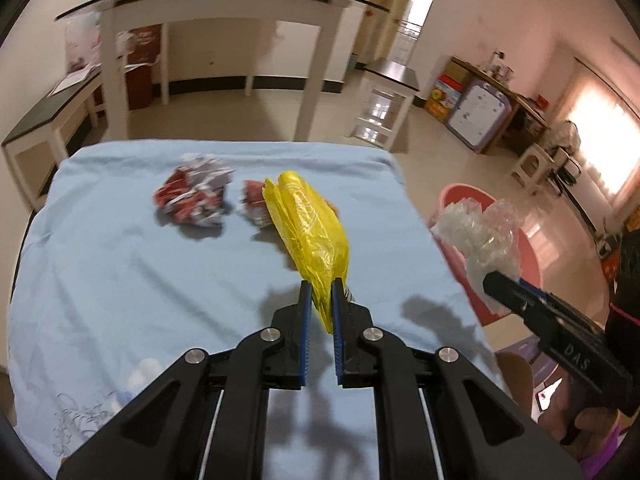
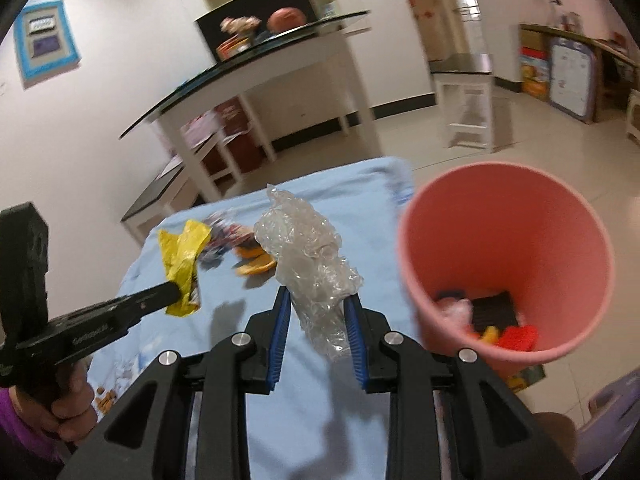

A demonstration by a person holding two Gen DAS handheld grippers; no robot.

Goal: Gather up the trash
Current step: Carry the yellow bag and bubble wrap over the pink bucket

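Observation:
My left gripper (image 1: pixel 322 286) is shut on a yellow plastic bag (image 1: pixel 310 226) and holds it above the blue-covered table (image 1: pixel 120 280). It also shows in the right wrist view (image 2: pixel 182 258). My right gripper (image 2: pixel 316 300) is shut on a wad of clear plastic wrap (image 2: pixel 310 256), just left of the pink bin (image 2: pixel 504 216). The wrap shows in the left wrist view (image 1: pixel 480 232) over the bin (image 1: pixel 532 256). A crumpled red and white wrapper (image 1: pixel 192 192) and a smaller one (image 1: pixel 254 202) lie on the table. Orange peel (image 2: pixel 256 262) lies there too.
The pink bin stands on the floor off the table's right edge and holds several bits of trash (image 2: pixel 492 320). A white glass-topped table (image 1: pixel 224 8) and a small white stool (image 1: pixel 384 100) stand beyond. Crumbs (image 2: pixel 106 398) lie near the table's front left.

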